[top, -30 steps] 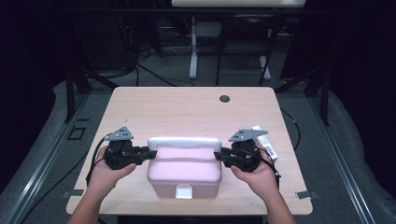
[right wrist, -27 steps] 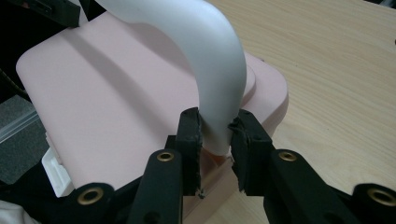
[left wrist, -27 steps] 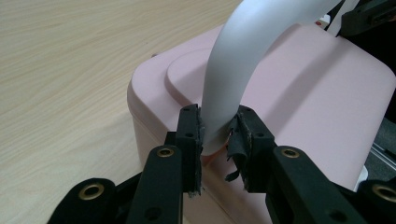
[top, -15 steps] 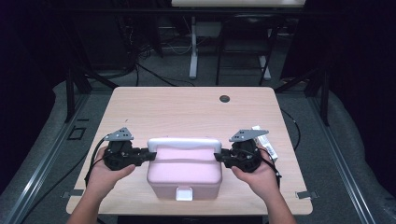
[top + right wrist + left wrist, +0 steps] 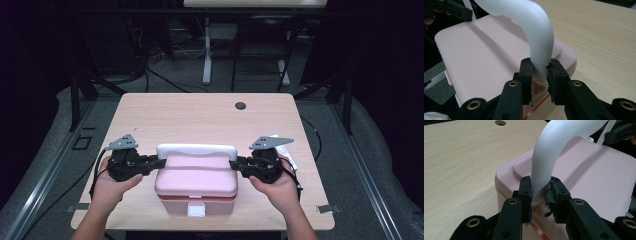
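Pink plastic lidded box (image 5: 196, 184) sat at near edge of light wooden counter (image 5: 200, 117). Left gripper (image 5: 159, 163) and right gripper (image 5: 234, 164) each clamped an end of its white curved handle (image 5: 196, 150).

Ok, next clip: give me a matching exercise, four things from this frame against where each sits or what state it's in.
Things:
1. left gripper
2. right gripper
3. pink box
4. round hole

Places or states:
A. near table edge, lid down
B. far side of the tabletop
C. shut on the white handle's left end
D. shut on the handle's right end

Pairs: 1-C, 2-D, 3-A, 4-B
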Demonstrator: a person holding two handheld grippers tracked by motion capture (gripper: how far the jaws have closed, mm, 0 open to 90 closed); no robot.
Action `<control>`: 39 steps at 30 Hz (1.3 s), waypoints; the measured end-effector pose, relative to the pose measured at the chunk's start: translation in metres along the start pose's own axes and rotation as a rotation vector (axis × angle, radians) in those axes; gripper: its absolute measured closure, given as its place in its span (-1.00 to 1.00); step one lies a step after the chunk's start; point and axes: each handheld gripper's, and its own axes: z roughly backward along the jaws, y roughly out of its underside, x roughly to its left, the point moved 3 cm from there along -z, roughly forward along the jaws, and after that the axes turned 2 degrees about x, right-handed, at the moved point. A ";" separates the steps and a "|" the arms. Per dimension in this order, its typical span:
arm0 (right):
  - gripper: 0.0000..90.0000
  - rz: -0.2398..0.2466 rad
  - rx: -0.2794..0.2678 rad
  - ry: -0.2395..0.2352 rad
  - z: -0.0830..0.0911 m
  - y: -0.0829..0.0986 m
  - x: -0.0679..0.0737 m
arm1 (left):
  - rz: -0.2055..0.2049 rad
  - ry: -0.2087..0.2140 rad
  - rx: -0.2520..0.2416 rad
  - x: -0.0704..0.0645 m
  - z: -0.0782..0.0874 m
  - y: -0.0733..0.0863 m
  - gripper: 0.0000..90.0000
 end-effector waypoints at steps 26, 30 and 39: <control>0.66 -0.035 -0.044 -0.053 0.006 -0.010 -0.007 | 0.007 -0.019 -0.057 -0.004 0.023 0.002 0.73; 0.66 -0.044 -0.058 -0.064 0.007 -0.014 -0.009 | 0.008 -0.030 -0.052 -0.002 0.026 0.006 0.80; 0.66 -0.050 -0.072 -0.084 0.008 -0.020 -0.015 | 0.013 -0.041 -0.018 -0.003 0.029 0.015 0.99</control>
